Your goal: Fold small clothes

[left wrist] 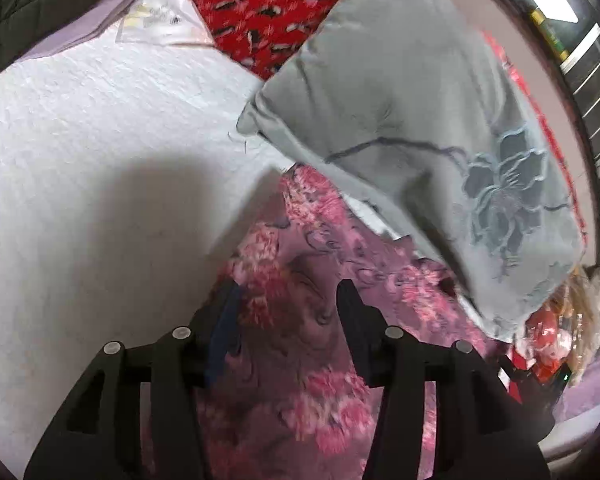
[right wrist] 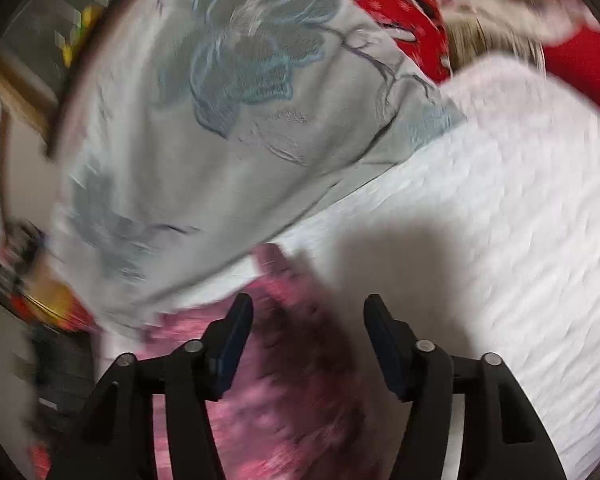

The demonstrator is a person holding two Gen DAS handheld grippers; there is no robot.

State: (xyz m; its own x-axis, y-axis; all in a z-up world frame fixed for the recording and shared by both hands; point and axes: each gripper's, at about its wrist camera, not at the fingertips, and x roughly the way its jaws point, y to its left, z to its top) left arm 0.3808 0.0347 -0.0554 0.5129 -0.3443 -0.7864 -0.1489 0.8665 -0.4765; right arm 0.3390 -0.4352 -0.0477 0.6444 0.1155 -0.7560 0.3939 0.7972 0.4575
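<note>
A pink and purple floral garment (left wrist: 300, 280) lies on a white textured bedspread (left wrist: 100, 160). My left gripper (left wrist: 288, 288) is open, its two black fingers just above the garment. In the right wrist view the same garment (right wrist: 300, 380) is blurred under my right gripper (right wrist: 308, 308), which is open over it. Whether either gripper touches the cloth I cannot tell.
A grey pillow with an embroidered blue flower (left wrist: 420, 120) lies right behind the garment; it also shows in the right wrist view (right wrist: 220, 120). Red patterned fabric (left wrist: 268, 12) and a plastic-wrapped package (left wrist: 160, 20) lie further back. A dark quilt (left wrist: 28, 0) is at far left.
</note>
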